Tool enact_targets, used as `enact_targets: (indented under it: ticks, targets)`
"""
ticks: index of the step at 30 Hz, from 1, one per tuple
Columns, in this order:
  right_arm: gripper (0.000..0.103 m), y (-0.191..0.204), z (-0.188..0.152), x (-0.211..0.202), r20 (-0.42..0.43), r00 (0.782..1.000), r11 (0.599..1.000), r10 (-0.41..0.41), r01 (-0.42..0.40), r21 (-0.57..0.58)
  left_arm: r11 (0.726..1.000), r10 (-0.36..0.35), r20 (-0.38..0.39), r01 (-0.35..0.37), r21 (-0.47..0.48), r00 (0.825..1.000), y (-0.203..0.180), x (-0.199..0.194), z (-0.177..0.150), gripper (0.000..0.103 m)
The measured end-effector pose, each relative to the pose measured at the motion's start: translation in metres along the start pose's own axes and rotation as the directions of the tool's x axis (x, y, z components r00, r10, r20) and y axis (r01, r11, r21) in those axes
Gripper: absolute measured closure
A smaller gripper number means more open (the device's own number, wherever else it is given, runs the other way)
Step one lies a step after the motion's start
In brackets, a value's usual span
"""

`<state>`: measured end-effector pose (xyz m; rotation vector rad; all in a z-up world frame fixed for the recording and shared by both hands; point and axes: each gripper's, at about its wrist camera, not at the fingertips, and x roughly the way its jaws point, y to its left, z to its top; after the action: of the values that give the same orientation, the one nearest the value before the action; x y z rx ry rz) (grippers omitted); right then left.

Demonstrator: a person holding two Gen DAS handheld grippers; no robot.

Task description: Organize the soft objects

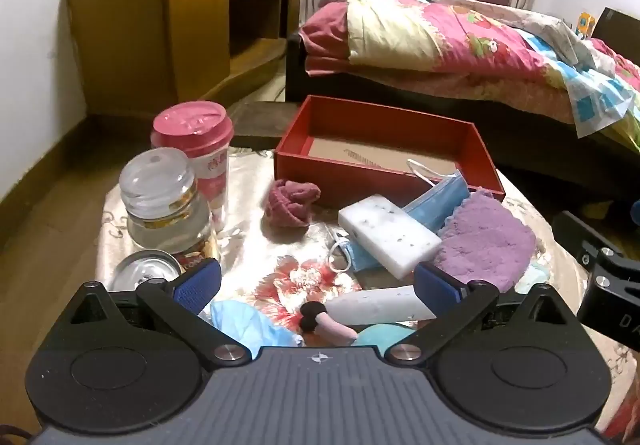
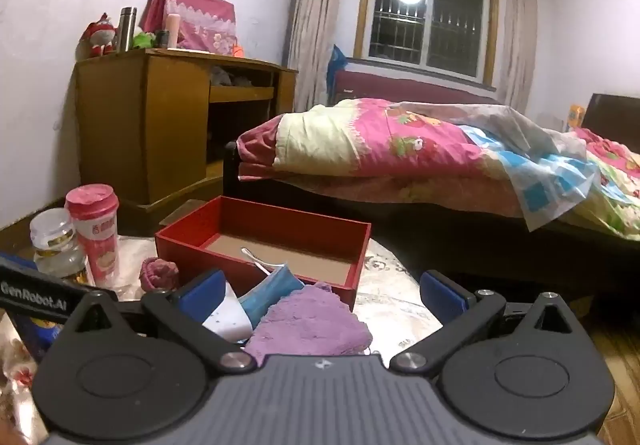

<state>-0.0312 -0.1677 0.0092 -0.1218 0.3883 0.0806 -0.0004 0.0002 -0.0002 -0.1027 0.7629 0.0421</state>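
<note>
A red open box (image 1: 384, 169) (image 2: 224, 245) stands at the table's far side. Before it lie a maroon rolled cloth (image 1: 290, 203) (image 2: 158, 273), a white sponge block (image 1: 388, 235), a blue face mask (image 1: 436, 201) (image 2: 268, 291) and a purple fluffy cloth (image 1: 486, 241) (image 2: 312, 325). A second white sponge (image 1: 376, 305), a light blue cloth (image 1: 252, 321) and a small pink and black toy (image 1: 324, 321) lie between my left gripper's fingers. My left gripper (image 1: 318, 285) is open and empty. My right gripper (image 2: 322, 293) is open and empty, above the purple cloth.
A pink-lidded cup (image 1: 198, 149) (image 2: 96, 229), a glass jar (image 1: 160, 201) (image 2: 52, 245) and a can (image 1: 146, 273) stand at the table's left. A bed (image 1: 460, 45) with quilts is behind, a wooden desk (image 1: 160, 25) at the back left.
</note>
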Motion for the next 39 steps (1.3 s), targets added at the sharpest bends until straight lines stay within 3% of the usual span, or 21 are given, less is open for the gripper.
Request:
enact_targets:
  ticks: [6, 12, 39]
  targets:
    - [0.019, 0.007, 0.002, -0.006, 0.035, 0.999, 0.999, -0.021, 0.022, -0.026, 0.999, 0.042, 0.021, -0.042, 0.006, 0.999, 0.004, -0.006, -0.001, 0.006]
    - [0.019, 0.018, 0.002, 0.000, 0.010, 0.998, 0.998, -0.069, 0.069, -0.015, 0.998, 0.066, 0.046, -0.066, 0.007, 0.997, 0.000, -0.010, 0.001, 0.006]
    - [0.019, 0.016, 0.001, 0.008, -0.004, 0.998, 0.997, -0.056, 0.056, 0.046, 0.996, 0.087, 0.031, -0.087, 0.019, 0.996, -0.011, -0.001, -0.002, 0.006]
